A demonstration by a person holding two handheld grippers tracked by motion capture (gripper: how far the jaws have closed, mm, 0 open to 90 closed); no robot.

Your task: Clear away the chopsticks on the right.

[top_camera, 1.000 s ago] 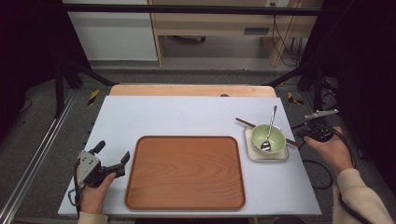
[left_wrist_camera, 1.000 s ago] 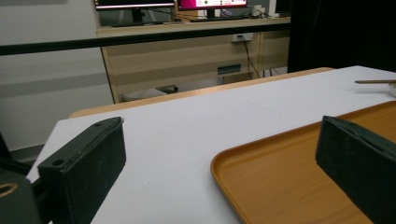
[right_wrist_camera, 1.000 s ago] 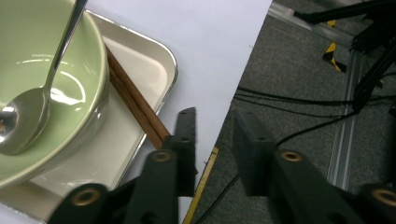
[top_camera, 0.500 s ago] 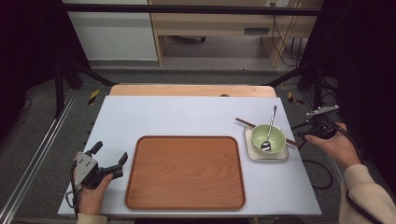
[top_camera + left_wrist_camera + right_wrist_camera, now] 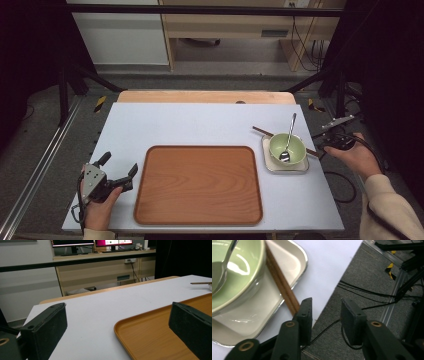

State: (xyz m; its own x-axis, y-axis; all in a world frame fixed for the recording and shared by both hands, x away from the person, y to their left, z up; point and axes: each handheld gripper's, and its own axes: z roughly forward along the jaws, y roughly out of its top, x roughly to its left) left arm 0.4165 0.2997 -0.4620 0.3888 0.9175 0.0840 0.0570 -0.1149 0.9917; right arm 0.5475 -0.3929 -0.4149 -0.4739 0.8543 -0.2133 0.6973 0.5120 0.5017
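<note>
chopsticks (image 5: 283,287) at 3 o'clock counter (image 5: 200,125) edge, wedged under green bowl (image 5: 287,147) | right gripper (image 5: 325,312) apart | left gripper (image 5: 120,327) apart | yanking could tip bowl

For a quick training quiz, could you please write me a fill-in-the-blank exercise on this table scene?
1. The spoon rests in the green ____.
2. The bowl stands on a small square ____.
3. The brown chopsticks lie across the plate, passing ____ the bowl.
4. The wooden tray holds ____.

Missing words: bowl; plate; under; nothing
</note>
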